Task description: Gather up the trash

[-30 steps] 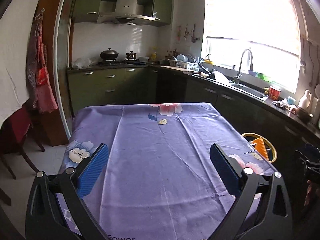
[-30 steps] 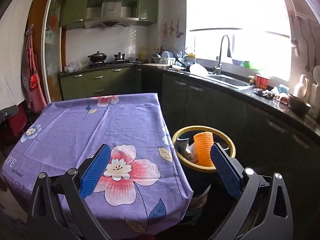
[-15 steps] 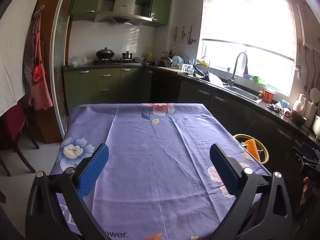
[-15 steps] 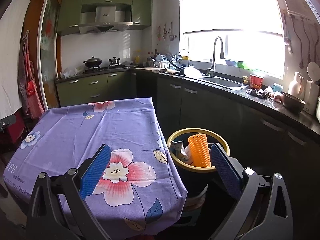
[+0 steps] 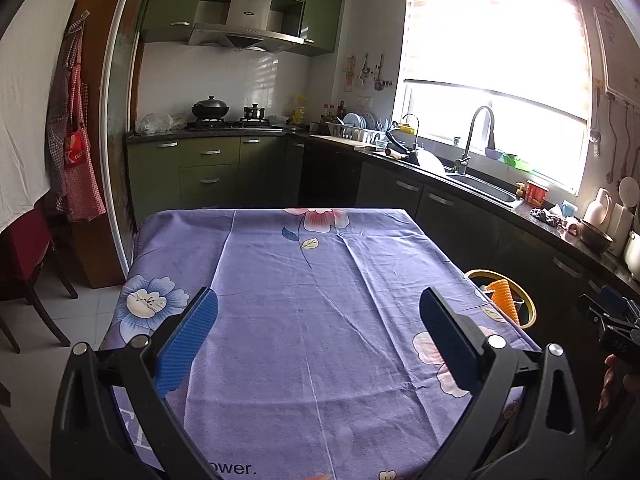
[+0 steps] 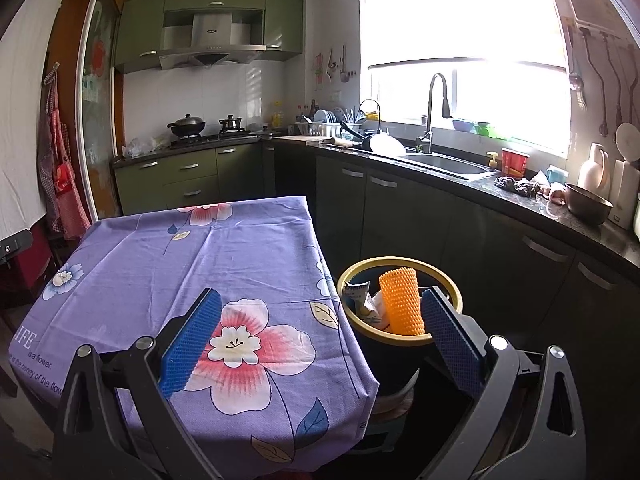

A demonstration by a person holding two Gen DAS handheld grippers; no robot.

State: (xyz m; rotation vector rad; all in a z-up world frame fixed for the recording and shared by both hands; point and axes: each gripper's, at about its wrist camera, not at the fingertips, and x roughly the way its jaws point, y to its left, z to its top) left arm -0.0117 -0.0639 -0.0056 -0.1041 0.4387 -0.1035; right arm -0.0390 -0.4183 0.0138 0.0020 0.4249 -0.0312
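A dark trash bin with a yellow rim (image 6: pixel 400 266) stands on the floor at the table's right side. It holds an orange ribbed cup (image 6: pixel 401 306) and some white wrappers (image 6: pixel 362 300). The bin also shows in the left wrist view (image 5: pixel 524 300). My right gripper (image 6: pixel 320 338) is open and empty, held near the table's front right corner, its right finger beside the bin. My left gripper (image 5: pixel 318 334) is open and empty above the table with the purple flowered cloth (image 5: pixel 304 320). The right gripper also shows at the left wrist view's right edge (image 5: pixel 616 320).
A dark counter with a sink (image 6: pixel 448 164) runs along the right under a bright window. Green cabinets and a stove with pots (image 5: pixel 224 114) stand at the back. A red chair (image 5: pixel 24 256) and hanging aprons (image 5: pixel 76 148) are at the left.
Both grippers have drawn back and risen a little, so more of the table and kitchen shows. Both stay open and empty. The bin's contents have not moved.
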